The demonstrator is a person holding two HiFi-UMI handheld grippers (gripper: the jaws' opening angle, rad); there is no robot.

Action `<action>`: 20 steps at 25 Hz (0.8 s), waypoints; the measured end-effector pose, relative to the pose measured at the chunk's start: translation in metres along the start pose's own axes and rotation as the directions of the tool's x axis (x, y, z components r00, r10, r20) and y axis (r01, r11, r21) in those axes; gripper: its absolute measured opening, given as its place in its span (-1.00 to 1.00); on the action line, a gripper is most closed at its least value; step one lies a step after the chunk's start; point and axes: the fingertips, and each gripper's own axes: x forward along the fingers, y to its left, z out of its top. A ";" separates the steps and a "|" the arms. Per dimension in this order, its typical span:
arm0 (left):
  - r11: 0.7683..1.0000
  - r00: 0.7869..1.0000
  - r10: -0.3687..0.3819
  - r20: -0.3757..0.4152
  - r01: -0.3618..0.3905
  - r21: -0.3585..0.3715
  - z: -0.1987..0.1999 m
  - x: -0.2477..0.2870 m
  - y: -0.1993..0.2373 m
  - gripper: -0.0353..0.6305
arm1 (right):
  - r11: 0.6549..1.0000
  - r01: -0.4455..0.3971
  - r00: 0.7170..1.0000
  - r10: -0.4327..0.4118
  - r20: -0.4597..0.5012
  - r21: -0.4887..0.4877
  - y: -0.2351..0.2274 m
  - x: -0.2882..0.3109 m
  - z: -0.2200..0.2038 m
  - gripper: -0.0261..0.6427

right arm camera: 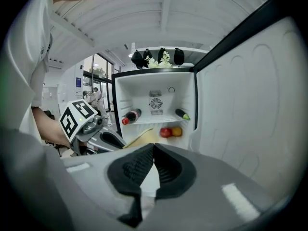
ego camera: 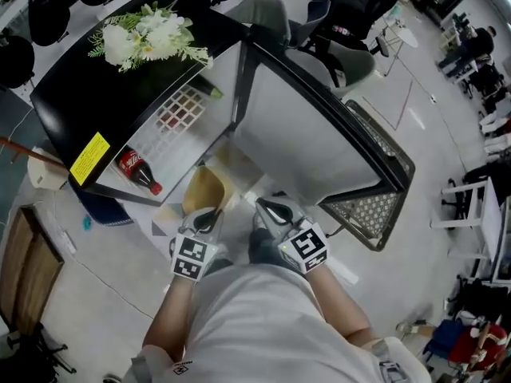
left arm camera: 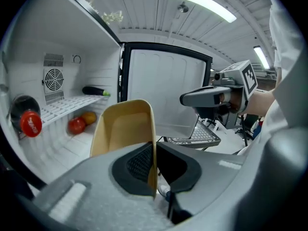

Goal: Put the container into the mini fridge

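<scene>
Mini fridge shelf (left arm camera: 72, 103): cola bottle (left arm camera: 24, 115), perhaps cucumber (left arm camera: 95, 91)

Illumination is bright and even, supplied from overhead by long white ceiling strip lamps (left arm camera: 201, 3), which burn out to pure white in the left gripper view. The white inner walls of the mini fridge (left arm camera: 29, 57) carry only soft shadows. All views show strong fisheye bowing and black vignetted corners, and the grey moulded body of the left gripper (left arm camera: 155, 167), close to the lens, renders soft and grainy.
</scene>
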 end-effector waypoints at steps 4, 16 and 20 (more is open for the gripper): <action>0.997 0.996 0.077 -0.040 -0.078 -0.021 -0.002 0.017 0.015 -0.84 | 0.997 -0.073 0.997 0.073 -0.012 -0.017 -0.011 0.015 0.004 -0.91; 0.949 0.930 0.309 -0.201 -0.317 -0.006 -0.020 0.056 0.073 -0.84 | 0.975 -0.208 0.977 0.205 -0.050 -0.074 -0.045 0.044 0.008 -0.91; 0.928 0.898 0.363 -0.248 -0.373 0.008 -0.028 0.066 0.092 -0.84 | 0.970 -0.226 0.973 0.222 -0.059 -0.084 -0.052 0.050 0.005 -0.91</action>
